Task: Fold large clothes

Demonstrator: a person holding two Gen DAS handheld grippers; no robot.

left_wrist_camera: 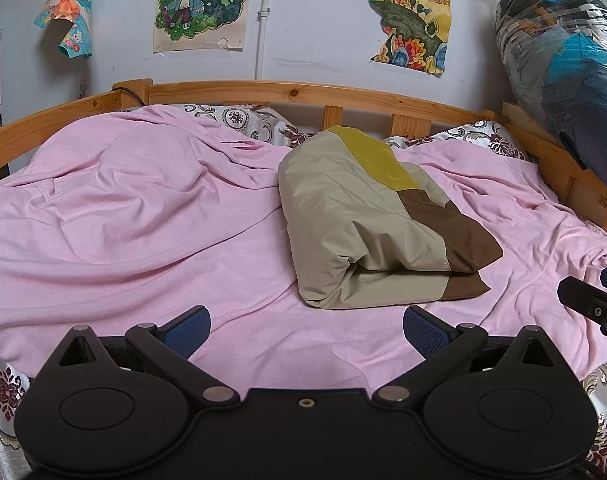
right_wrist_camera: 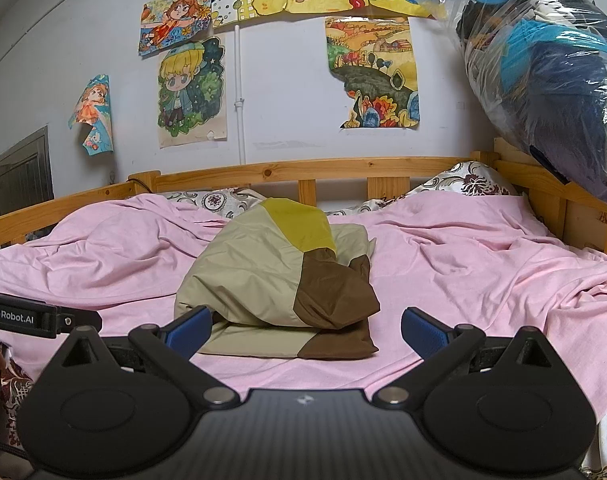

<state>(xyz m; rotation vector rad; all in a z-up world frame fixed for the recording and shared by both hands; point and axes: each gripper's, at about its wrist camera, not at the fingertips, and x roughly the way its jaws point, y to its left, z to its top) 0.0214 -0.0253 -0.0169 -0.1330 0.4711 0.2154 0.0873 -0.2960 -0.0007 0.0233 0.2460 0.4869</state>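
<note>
While the folded garment (left_wrist_camera: 367,216) lies on the pink sheet (left_wrist_camera: 143,208), each claw, left (left_wrist_camera: 306,326) and right (right_wrist_camera: 306,328), gapes wide, empty.

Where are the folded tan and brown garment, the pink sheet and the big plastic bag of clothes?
folded garment (right_wrist_camera: 259,276), right wrist view, tan top panel.
pink sheet (left_wrist_camera: 123,216), left wrist view, bare wrinkled stretch.
plastic bag (right_wrist_camera: 543,80), right wrist view, its bulging middle.

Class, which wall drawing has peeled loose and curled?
The small orange-haired girl drawing, farthest left; its lower part curls off the wall, while the blond-haired figure drawing lies nearly flat.

Folded garment (right_wrist_camera: 275,280) on pink sheet (right_wrist_camera: 463,280)
</note>
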